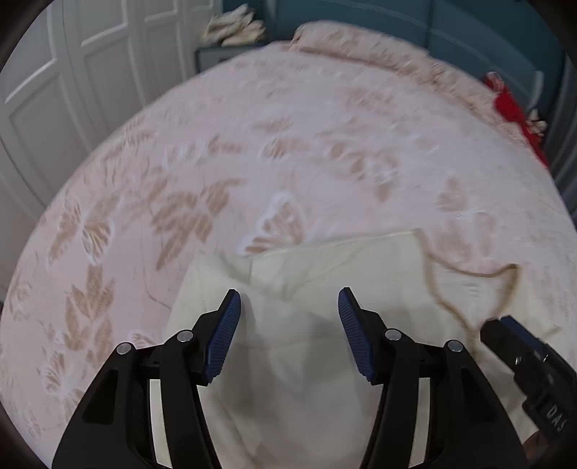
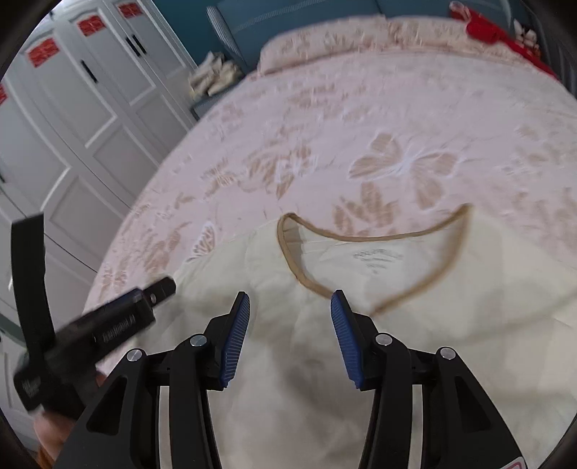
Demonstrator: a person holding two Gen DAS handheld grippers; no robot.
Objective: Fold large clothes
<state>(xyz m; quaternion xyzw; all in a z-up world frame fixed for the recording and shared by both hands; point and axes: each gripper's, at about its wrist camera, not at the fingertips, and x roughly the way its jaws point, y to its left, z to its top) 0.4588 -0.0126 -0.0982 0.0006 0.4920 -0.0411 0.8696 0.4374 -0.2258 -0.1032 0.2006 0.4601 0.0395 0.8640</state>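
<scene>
A cream garment (image 2: pixel 414 324) with a tan-trimmed neckline (image 2: pixel 378 238) lies spread on the near part of the bed, collar toward the far side, over a pink bedspread (image 1: pixel 288 144) patterned with tan butterflies. The left gripper (image 1: pixel 288 306) hovers above the garment's left portion with its blue-padded fingers (image 1: pixel 223 339) spread apart and nothing between them; the right gripper (image 2: pixel 290 306) sits just near of the neckline, fingers likewise apart and empty. White wardrobe doors (image 2: pixel 90 108) stand at far left, a red item (image 2: pixel 487 25) at far right.
</scene>
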